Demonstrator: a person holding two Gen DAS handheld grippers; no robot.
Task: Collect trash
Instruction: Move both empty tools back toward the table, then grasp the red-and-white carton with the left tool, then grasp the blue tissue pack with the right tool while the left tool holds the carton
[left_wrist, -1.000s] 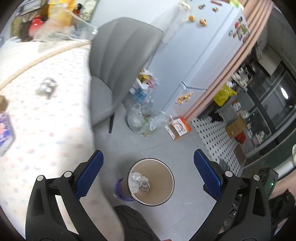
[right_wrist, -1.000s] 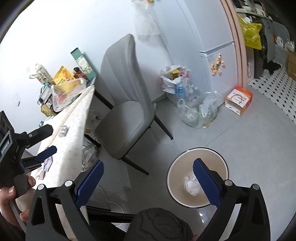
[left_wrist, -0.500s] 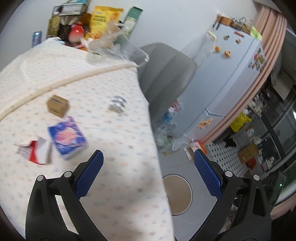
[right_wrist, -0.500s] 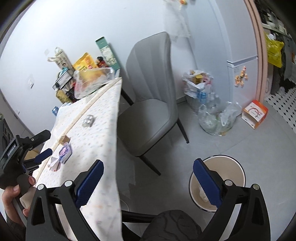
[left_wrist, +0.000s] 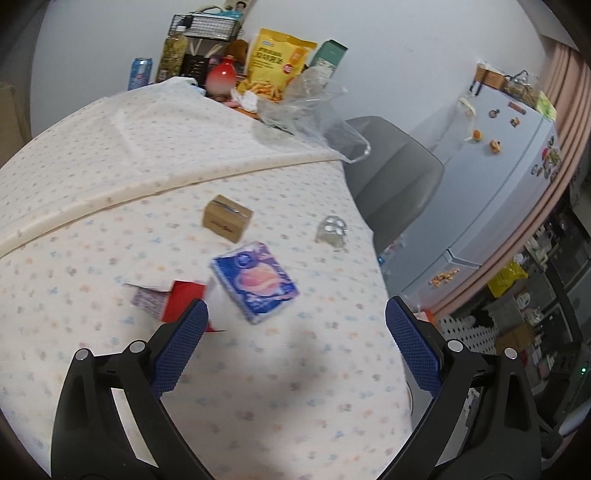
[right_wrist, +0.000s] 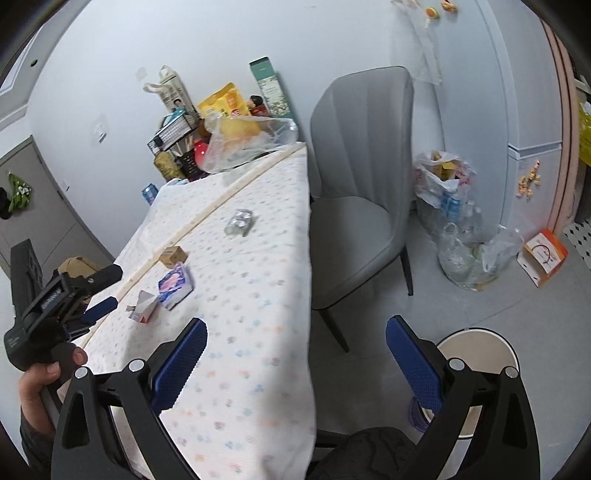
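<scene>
Torn red-white carton (left_wrist: 173, 301), blue tissue pack (left_wrist: 255, 282), brown box (left_wrist: 227, 218), foil blister (left_wrist: 332, 229) lying on tablecloth.

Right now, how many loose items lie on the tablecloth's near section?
4: brown box, blue tissue pack, torn red carton, crumpled foil near the chair-side edge. None looks hidden.

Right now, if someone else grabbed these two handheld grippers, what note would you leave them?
Left gripper: open, empty, over the table.
Right gripper: open, empty, between the table edge and the bin on the floor.
Lying on the tablecloth: torn red-and-white carton, blue tissue pack, small brown box, crumpled foil piece.
Done: I cannot tell what is in the bin from here.
Left: pick up each piece and drop it in the bin.
</scene>
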